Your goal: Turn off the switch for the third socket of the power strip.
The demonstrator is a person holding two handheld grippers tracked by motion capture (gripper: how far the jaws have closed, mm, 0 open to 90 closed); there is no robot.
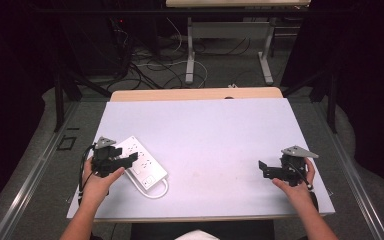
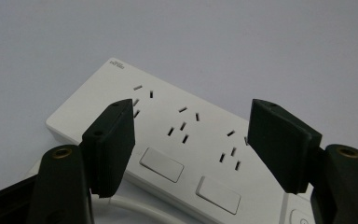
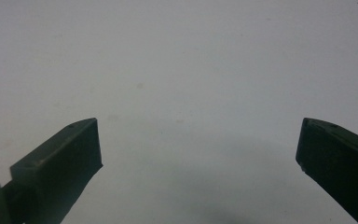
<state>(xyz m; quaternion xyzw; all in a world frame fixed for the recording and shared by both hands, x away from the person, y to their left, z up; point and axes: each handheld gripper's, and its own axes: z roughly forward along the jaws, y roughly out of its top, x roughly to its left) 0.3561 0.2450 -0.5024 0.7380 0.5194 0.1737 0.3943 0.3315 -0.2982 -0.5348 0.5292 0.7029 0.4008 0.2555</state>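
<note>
Overhead, a dim room surrounds the table (image 1: 205,135), with dark curtains on both sides and grey carpet running back behind it. Beyond the table's far edge stands a second desk (image 1: 230,35) on pale metal legs, and a tangle of cables (image 1: 145,67) lies on the floor just left of those legs. Metal floor rails (image 1: 30,175) run along the table's left and right sides.

The table is the landmark: its top is a matte pale sheet, lightly scuffed near the middle, and a strip of wood shows along the far edge.

On the table's left part, close to the near edge, lies a white power strip (image 1: 141,161), flat and angled, its cord (image 1: 157,192) looping at the near end. In the left gripper view the strip (image 2: 186,140) shows rows of socket slots and two rectangular switches.

The left gripper (image 1: 130,159) sits at the table's near left, over the strip's left end. Its jaws stand apart, one on each side of the strip's width in its own view; whether they touch the strip I cannot tell.

The right gripper (image 1: 265,169) rests at the table's near right, well apart from the strip, over bare surface. Its jaws stand wide apart with nothing between them.
</note>
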